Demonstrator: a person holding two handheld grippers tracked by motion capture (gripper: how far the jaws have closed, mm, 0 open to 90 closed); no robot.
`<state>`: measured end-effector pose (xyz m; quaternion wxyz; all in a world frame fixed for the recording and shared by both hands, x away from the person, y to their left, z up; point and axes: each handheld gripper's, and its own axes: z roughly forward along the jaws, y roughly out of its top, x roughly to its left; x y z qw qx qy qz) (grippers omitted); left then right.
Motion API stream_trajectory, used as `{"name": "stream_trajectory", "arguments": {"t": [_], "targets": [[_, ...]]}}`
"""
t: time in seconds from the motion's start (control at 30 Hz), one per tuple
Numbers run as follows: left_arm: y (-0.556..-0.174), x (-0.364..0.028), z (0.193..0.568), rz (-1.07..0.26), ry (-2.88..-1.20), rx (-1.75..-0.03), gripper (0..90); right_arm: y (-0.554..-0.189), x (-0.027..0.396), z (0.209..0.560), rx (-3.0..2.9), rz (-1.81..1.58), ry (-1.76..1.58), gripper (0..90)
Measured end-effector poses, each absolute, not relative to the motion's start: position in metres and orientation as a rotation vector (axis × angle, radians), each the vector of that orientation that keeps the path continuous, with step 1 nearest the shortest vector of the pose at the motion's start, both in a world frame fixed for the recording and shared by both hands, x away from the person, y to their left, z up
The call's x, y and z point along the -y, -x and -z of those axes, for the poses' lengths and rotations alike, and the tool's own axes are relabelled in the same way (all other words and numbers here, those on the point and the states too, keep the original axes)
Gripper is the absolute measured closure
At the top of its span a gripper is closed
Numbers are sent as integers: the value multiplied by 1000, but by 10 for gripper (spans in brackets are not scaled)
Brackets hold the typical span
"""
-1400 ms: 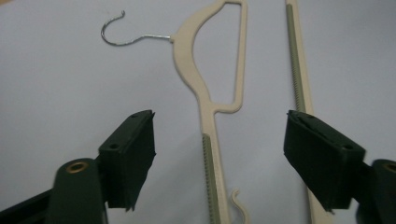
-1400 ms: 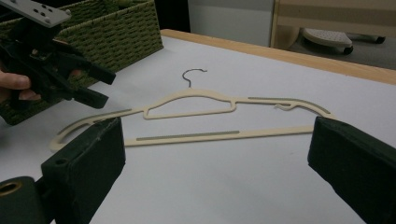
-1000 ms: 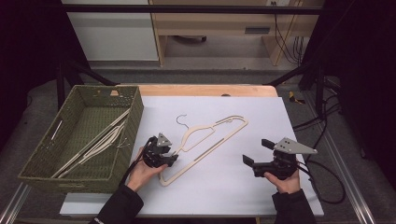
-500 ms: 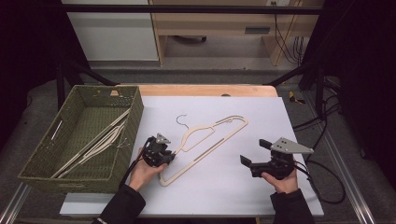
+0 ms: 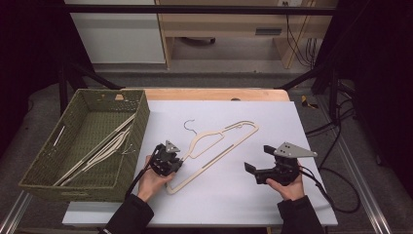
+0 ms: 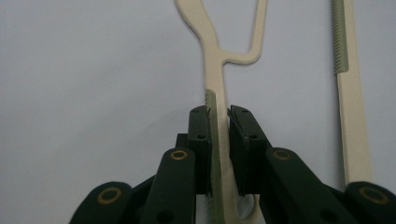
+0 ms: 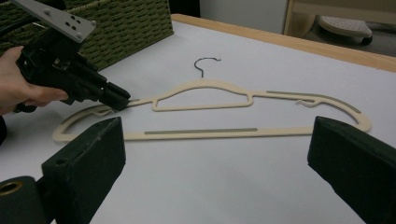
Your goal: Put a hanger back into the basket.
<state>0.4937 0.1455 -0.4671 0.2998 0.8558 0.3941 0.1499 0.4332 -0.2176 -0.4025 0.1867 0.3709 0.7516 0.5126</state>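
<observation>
A cream hanger (image 5: 219, 146) with a dark wire hook lies flat on the white table top. My left gripper (image 5: 176, 165) sits at the hanger's lower left end. In the left gripper view its jaws (image 6: 218, 116) have just been closing, and both pads now press on the hanger's thin arm (image 6: 212, 70). The right gripper view shows the same grip (image 7: 119, 100) on the hanger (image 7: 201, 133). My right gripper (image 5: 257, 160) hovers to the right of the hanger. Its jaws (image 7: 219, 158) stand wide open with nothing between them.
A green woven basket (image 5: 141, 112) stands at the table's left with several cream hangers (image 5: 104, 146) inside. A wooden strip (image 5: 214, 93) runs along the table's far edge. A cable (image 5: 336, 195) trails from the right gripper off the right side.
The left gripper's jaws have drawn in around the hanger's arm while the hand stayed put. The right gripper has drifted slightly to the left.
</observation>
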Motion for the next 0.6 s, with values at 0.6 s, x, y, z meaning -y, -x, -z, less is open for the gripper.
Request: {"name": "stream_trajectory", "arguments": {"t": [0.6], "targets": [[-459, -142, 424, -581, -2174, -949, 793, -467, 163, 401, -2181, -1453, -979, 81]]}}
